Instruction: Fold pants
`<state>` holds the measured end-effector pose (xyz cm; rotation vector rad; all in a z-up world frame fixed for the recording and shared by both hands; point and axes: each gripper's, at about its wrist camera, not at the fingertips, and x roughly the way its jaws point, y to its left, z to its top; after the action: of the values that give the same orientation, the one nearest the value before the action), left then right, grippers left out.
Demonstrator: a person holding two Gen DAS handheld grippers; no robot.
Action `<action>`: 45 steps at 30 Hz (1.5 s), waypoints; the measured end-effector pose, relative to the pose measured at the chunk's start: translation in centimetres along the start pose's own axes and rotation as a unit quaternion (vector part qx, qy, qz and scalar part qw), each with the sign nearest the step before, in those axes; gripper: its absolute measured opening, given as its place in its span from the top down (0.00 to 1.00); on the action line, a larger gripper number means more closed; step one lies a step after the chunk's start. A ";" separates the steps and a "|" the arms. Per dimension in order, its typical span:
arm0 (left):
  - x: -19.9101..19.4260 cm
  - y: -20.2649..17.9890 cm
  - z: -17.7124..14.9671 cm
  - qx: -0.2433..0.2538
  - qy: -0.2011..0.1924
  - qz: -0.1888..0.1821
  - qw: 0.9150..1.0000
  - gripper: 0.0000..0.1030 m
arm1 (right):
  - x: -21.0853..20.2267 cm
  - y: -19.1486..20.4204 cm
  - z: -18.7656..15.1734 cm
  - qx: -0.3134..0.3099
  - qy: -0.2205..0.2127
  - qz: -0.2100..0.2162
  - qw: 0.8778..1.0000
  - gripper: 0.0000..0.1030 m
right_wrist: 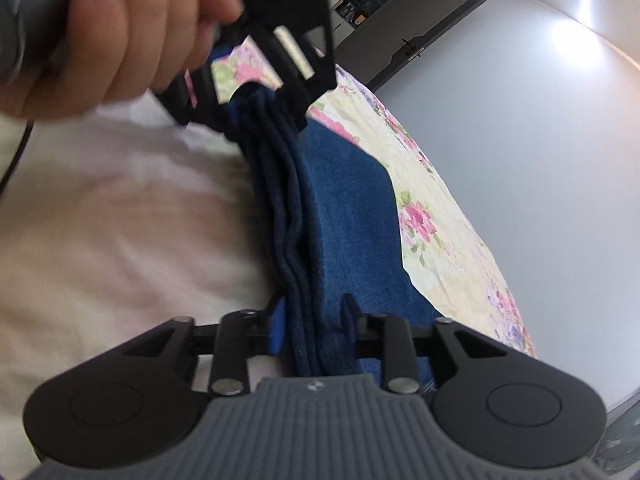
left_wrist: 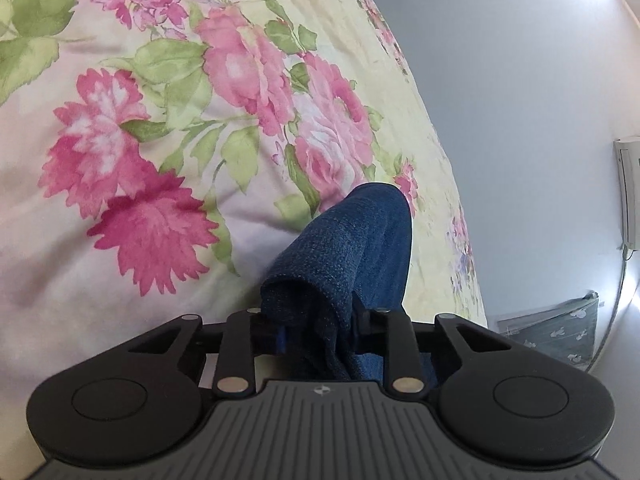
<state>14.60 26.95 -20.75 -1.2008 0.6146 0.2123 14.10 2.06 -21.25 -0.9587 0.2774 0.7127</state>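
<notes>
The dark blue pants (right_wrist: 344, 216) hang stretched between my two grippers above the floral bedspread (right_wrist: 436, 236). My right gripper (right_wrist: 316, 324) is shut on a bunched edge of the pants. My left gripper (right_wrist: 260, 96), seen across in the right wrist view with the hand holding it, is shut on the far end of the same edge. In the left wrist view my left gripper (left_wrist: 316, 328) is shut on a thick fold of the pants (left_wrist: 340, 248), which bulges forward over the bedspread (left_wrist: 168, 128).
The bed's edge runs along the right in both views, with a grey wall (left_wrist: 520, 120) beyond it. A dark door or cabinet (right_wrist: 408, 40) stands at the far end. A wall unit (left_wrist: 630, 192) and a dark patterned box (left_wrist: 560, 332) are at the right.
</notes>
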 end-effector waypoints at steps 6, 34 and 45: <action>-0.8 -3.4 -0.5 0.071 -0.020 -0.017 0.997 0.79 | -0.9 -0.2 -0.6 0.040 0.019 -0.008 0.999 0.77; -0.8 -21.3 -14.2 0.419 -0.043 -0.098 0.902 0.80 | -8.0 -20.0 -23.2 0.597 0.104 -0.029 0.795 0.74; 2.1 -25.5 -23.8 0.490 0.009 -0.130 0.862 0.80 | -11.0 -22.3 -26.5 0.675 0.065 -0.016 0.735 0.77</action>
<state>20.35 -4.56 -6.71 -0.2767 0.4639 -0.3256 23.09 -32.79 -16.01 0.4090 0.7606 0.2392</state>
